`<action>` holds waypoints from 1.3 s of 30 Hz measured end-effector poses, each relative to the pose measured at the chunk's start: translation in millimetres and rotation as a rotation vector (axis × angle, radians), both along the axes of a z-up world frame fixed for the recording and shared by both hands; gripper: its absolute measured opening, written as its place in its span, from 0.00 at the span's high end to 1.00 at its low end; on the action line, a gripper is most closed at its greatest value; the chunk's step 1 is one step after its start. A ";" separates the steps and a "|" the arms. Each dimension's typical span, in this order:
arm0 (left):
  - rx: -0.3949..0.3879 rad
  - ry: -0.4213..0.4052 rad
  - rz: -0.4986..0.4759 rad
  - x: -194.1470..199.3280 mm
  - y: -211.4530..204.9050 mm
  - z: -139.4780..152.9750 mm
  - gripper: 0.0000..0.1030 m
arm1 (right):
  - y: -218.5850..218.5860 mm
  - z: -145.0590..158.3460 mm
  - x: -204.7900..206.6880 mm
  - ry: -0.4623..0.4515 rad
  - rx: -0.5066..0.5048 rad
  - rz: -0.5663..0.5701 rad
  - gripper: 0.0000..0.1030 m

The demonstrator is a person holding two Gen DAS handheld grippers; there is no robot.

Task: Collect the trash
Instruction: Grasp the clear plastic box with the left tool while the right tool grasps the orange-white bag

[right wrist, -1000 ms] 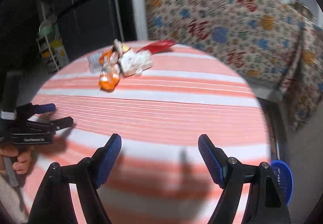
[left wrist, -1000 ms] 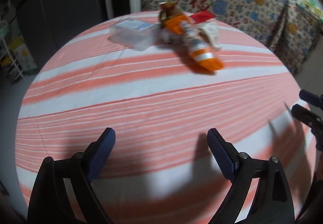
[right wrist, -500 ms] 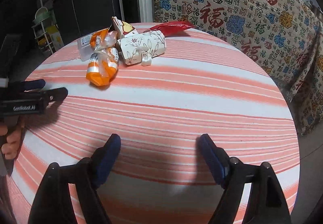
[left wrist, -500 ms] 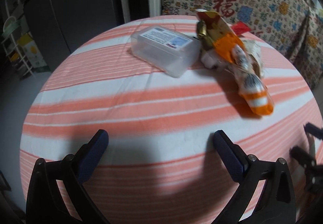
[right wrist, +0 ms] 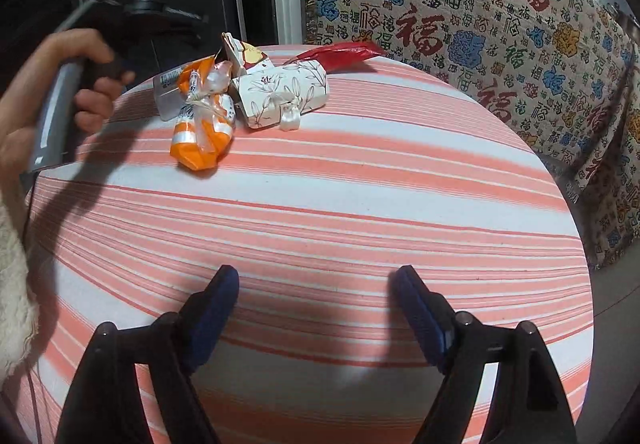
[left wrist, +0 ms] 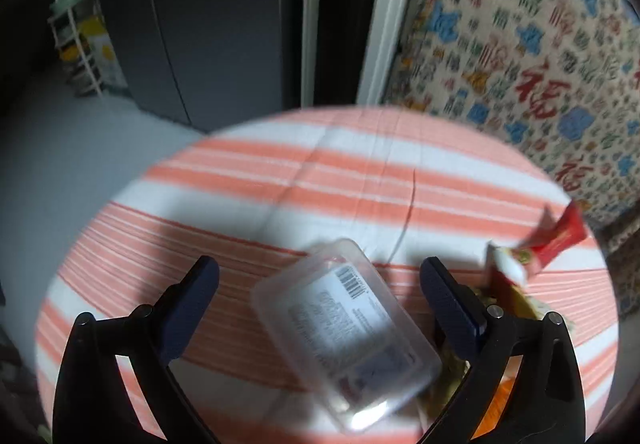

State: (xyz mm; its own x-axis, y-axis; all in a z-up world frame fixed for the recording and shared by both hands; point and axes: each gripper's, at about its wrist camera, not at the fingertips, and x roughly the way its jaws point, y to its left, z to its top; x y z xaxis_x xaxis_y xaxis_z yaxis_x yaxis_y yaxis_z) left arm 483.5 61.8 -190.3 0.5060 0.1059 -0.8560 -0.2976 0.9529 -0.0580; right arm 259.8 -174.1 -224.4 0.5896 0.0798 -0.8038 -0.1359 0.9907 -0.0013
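Left-wrist view looks down over the left gripper, whose jaws stand wide apart with a clear plastic box lying between them on the striped tablecloth; the blue pads do not touch the box, and a gap shows on either side of it. The box bears a printed label with a barcode and lies slantwise to the fingers. This picture is blurred, so the label cannot be read. Just right of the right-hand finger sit a red wrapper and a small carton, partly hidden behind the finger. From the right wrist, the right gripper also stands open with nothing between its jaws, only bare cloth beneath, well apart from the litter. The litter lies in a cluster at the far side of the round table: an orange-and-white snack bag, a white box with a leaf print and ribbon, the little carton behind them, the red wrapper at the table's far edge, and the clear box peeping out at the left of the bag. A hand grips the handle of the left tool at the left edge, above that end of the cluster. A patterned throw hangs behind the table.
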 end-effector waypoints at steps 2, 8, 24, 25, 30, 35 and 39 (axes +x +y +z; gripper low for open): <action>-0.006 0.021 -0.010 1.8 -5.9 -9.8 0.03 | -0.1 0.4 0.5 0.000 0.000 0.000 0.20; -0.024 -0.047 -0.119 -26.6 0.1 -6.3 0.21 | -0.4 0.3 1.6 0.003 0.007 -0.001 0.20; -0.061 -0.037 -0.432 -172.5 43.7 1.0 0.25 | 79.5 32.0 50.5 -0.078 0.030 0.289 0.20; -0.067 -0.038 -0.461 -179.6 41.7 0.2 0.25 | 84.5 33.8 57.5 -0.093 0.019 0.303 0.20; -0.058 -0.049 -0.555 -205.1 18.9 -1.0 0.25 | 91.2 21.4 92.3 -0.024 0.017 0.344 0.55; -0.078 -0.060 -0.592 -218.7 -13.3 0.2 0.25 | 60.4 21.0 63.2 0.009 0.072 0.248 0.54; -0.092 -0.092 -0.636 -227.4 -53.3 -2.2 0.27 | 3.3 30.1 3.0 -0.050 -0.002 -0.062 0.54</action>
State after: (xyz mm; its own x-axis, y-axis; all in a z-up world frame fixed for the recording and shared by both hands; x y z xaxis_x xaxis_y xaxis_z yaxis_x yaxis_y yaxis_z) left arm 256.2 8.5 -192.5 0.5173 -0.3105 -0.7975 0.3331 0.9314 -0.1465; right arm 262.7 -170.9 -194.3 0.6325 0.0406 -0.7735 -0.0739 0.9972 -0.0082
